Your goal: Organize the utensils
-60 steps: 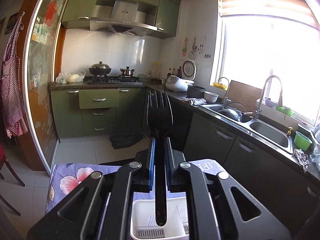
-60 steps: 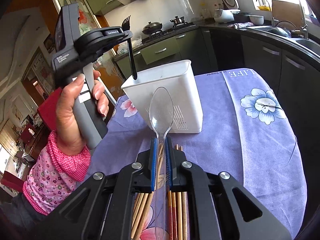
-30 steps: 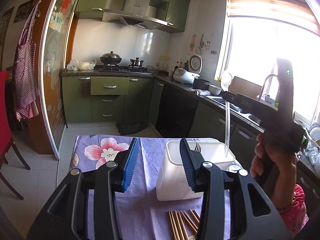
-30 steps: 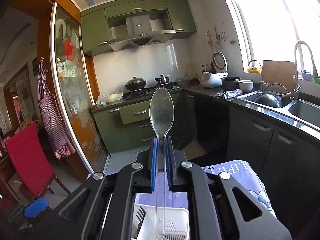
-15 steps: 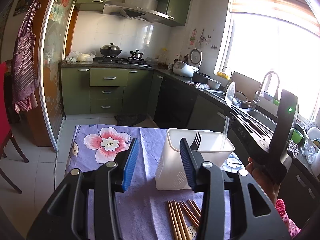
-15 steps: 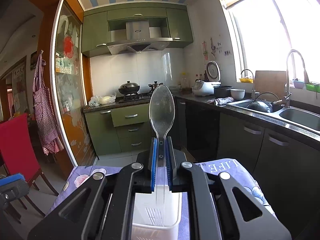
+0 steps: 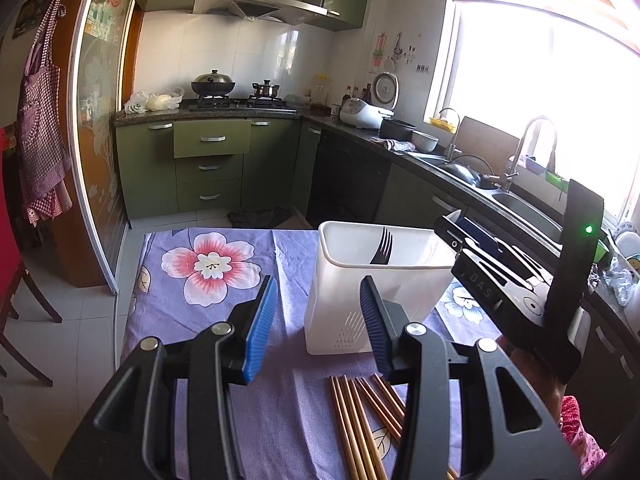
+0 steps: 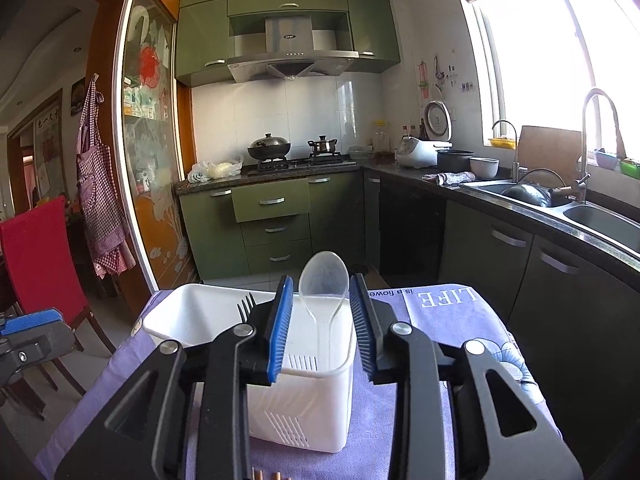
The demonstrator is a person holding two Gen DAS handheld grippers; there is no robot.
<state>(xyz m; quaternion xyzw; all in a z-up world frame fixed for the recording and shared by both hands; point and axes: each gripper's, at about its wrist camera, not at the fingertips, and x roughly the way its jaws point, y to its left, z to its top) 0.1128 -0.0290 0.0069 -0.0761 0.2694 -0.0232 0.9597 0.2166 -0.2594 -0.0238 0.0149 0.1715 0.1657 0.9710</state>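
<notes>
Right gripper [image 8: 322, 316] jaws opening, pads clear of the clear spoon [image 8: 323, 285], which stands in the white holder [image 8: 308, 408] at frame centre. Left gripper [image 7: 316, 320] jaws apart, empty, lower centre. Black fork [image 7: 382, 246] in holder; chopsticks [image 7: 360, 420] on purple cloth [image 7: 208, 264], bottom centre.

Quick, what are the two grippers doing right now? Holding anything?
Left gripper: open, holding nothing.
Right gripper: jaws opening, clear spoon between them, not pressed, standing in the white holder.
</notes>
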